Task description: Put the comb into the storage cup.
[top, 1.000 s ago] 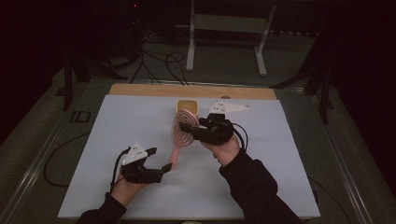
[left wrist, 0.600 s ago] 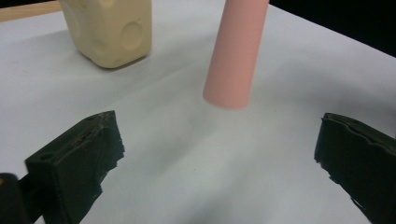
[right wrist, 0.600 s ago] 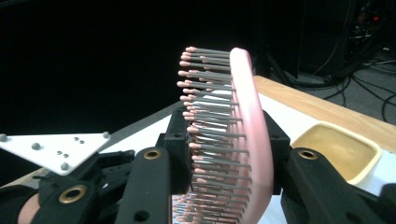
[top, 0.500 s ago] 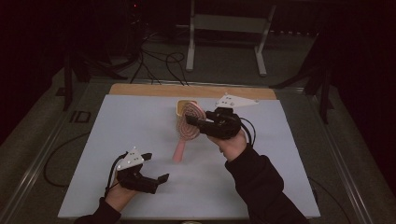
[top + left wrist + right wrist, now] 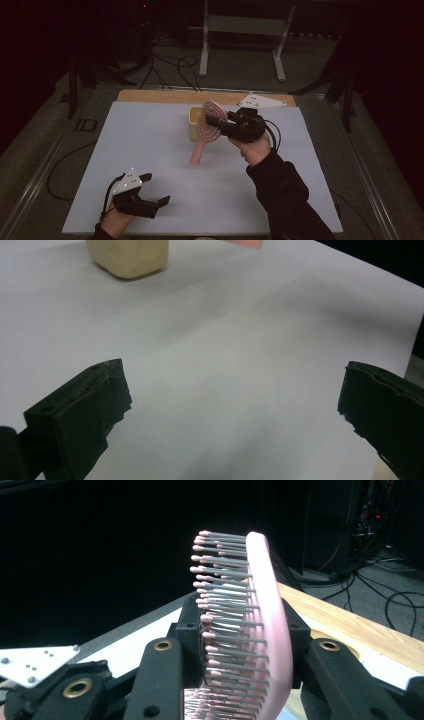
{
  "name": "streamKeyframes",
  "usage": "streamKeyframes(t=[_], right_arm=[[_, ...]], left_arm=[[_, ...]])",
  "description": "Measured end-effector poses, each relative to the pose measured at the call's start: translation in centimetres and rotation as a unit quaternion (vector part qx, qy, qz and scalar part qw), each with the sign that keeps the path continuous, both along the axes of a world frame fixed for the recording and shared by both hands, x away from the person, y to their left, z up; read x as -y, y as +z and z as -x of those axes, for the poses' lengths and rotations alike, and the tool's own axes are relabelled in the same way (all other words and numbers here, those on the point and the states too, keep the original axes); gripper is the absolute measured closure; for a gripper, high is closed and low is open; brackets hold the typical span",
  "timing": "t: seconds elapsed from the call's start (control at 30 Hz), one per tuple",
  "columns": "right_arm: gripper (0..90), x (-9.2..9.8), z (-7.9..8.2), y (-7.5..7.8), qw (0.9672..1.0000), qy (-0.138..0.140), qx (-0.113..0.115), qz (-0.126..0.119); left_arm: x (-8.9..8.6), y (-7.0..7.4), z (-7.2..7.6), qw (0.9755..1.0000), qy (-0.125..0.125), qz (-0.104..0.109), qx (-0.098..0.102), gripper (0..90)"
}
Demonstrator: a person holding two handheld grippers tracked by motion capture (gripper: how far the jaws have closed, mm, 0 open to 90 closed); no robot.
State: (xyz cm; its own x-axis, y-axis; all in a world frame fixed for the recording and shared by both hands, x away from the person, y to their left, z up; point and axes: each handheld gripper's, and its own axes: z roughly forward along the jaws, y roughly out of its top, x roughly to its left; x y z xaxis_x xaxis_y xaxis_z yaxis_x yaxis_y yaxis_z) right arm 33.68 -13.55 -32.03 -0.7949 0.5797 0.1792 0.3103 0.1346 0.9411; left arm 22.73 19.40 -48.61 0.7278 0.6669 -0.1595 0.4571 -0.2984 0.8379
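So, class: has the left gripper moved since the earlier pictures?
Yes. In the high view the left gripper has drawn back from the pink hairbrush toward the near edge of the white table; its fingers have just been opening, nothing between them.

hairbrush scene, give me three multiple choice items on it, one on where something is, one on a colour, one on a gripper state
1. Where is the hairbrush?
A. flat on the mat
B. lifted, its head in the right gripper
C. in the left gripper

2. What colour is the hairbrush body?
A. pink
B. blue
C. green

3. How do the left gripper's jaws stand?
A. shut on the cream container
B. shut on the brush handle
C. open with nothing between them

Answers:
1 B, the right gripper view shows both pads clamped on the bristled head.
2 A, its back and handle are pink.
3 C, the left gripper view shows bare white mat between wide-apart jaws, which have just been opening.
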Motion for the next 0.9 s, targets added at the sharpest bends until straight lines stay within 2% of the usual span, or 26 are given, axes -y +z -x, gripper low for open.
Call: streamKeyframes(t=[0.1,0.2,0.43,0.6,0.9], right_arm=[[64.7,0.3,-0.1,0.2,1.0000,-0.004,0.004,0.001],[64.7,0.4,-0.1,0.4,1.0000,-0.005,0.006,0.003],[64.7,0.7,-0.3,1.3,0.9999,-0.010,0.014,0.000],[64.7,0.7,-0.8,2.3,0.9995,-0.017,0.025,-0.001],[64.7,0.6,-1.8,3.8,0.9989,-0.027,0.038,-0.005]], left_arm=[[-0.2,-0.2,0.2,1.0000,0.005,-0.005,0.005,0.3],[-0.3,-0.5,0.5,0.9999,0.000,-0.009,0.007,0.3],[-0.7,-1.1,0.6,0.9999,-0.005,-0.012,0.002,0.3],[-1.1,-1.3,0.7,0.9998,-0.010,-0.014,0.013,0.3],[-1.7,-1.1,0.7,0.9997,0.002,0.000,0.025,0.3]])
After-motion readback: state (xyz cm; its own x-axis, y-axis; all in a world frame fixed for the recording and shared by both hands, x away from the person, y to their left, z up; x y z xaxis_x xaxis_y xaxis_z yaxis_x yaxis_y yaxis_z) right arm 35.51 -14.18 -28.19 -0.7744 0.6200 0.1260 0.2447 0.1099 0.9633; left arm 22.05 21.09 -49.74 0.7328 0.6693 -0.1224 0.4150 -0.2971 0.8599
